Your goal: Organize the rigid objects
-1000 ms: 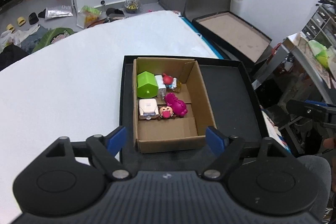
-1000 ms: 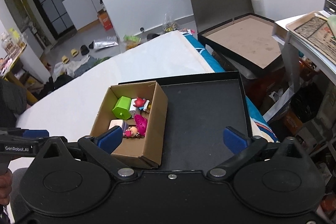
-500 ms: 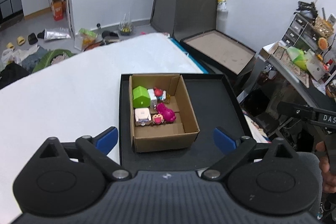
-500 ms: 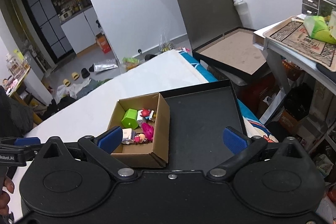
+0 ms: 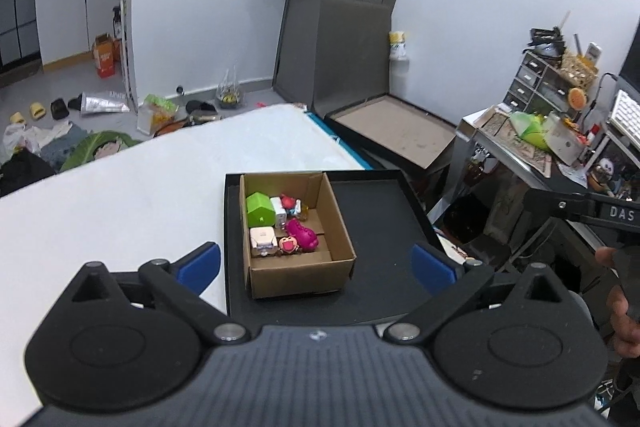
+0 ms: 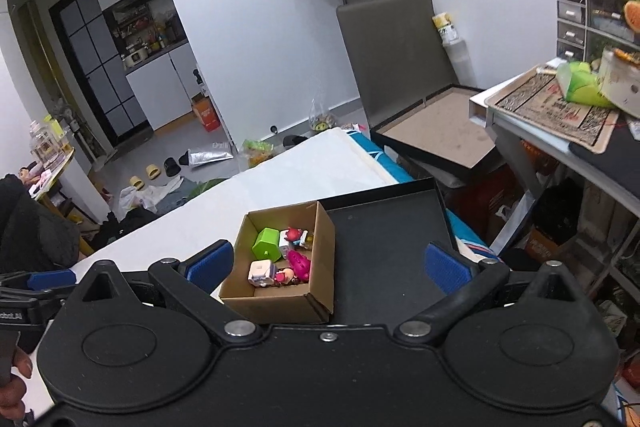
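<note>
Toys in cardboard box on black tray

An open brown cardboard box sits in the left part of a shallow black tray and holds a green house-shaped block, a magenta toy, a white cube, a small pink-faced figure and a red-topped figure, clustered toward its left and far side.

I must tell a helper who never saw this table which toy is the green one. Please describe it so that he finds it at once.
On the white table lies a black tray, and in its left part stands an open cardboard box. The green house-shaped block sits in the box's far left corner, the only green piece among white, pink and red toys.
</note>
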`<state>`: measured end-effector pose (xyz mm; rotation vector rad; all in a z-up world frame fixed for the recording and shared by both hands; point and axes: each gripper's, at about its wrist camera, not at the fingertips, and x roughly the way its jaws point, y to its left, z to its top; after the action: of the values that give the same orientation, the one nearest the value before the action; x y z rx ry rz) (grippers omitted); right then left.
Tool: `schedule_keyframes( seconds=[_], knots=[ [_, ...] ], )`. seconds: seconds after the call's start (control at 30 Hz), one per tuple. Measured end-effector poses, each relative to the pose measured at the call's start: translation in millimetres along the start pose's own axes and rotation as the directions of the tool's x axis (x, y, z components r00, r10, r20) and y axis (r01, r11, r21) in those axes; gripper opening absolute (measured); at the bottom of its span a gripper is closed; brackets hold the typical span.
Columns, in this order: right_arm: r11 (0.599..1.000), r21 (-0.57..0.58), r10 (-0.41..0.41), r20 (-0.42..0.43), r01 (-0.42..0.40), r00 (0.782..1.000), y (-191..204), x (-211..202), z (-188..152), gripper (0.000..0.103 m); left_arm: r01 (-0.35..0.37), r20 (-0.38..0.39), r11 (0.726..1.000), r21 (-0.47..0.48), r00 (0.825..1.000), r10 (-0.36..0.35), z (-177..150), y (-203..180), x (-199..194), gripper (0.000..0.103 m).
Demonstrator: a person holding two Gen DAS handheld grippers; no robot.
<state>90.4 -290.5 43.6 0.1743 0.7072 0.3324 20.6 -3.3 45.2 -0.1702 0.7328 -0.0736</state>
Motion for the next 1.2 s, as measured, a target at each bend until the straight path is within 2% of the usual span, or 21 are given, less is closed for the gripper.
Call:
schedule_keyframes(
  seconds=[0.13, 0.57, 1.2],
  knots=[
    [1.0, -0.003, 0.002, 0.027, -0.002, 1.0, 7, -14, -7, 0.103, 0.013, 0.014, 1.0, 0.0, 1.0, -0.013, -7, -4, -12, 0.101],
    [0.999, -0.031, -0.027, 0.04, 0.029, 0.999, 20, -43, -36, 0.103, -0.017, 0.089, 0.998, 0.056, 0.996, 0.012, -36, -24, -45, 0.102],
    [0.999, -0.033, 0.004, 0.031, -0.003, 1.0, 29, -63, -73, 0.103, -0.006, 0.107, 0.997, 0.074, 0.994, -0.002, -70, -31, -68, 0.102]
  ],
)
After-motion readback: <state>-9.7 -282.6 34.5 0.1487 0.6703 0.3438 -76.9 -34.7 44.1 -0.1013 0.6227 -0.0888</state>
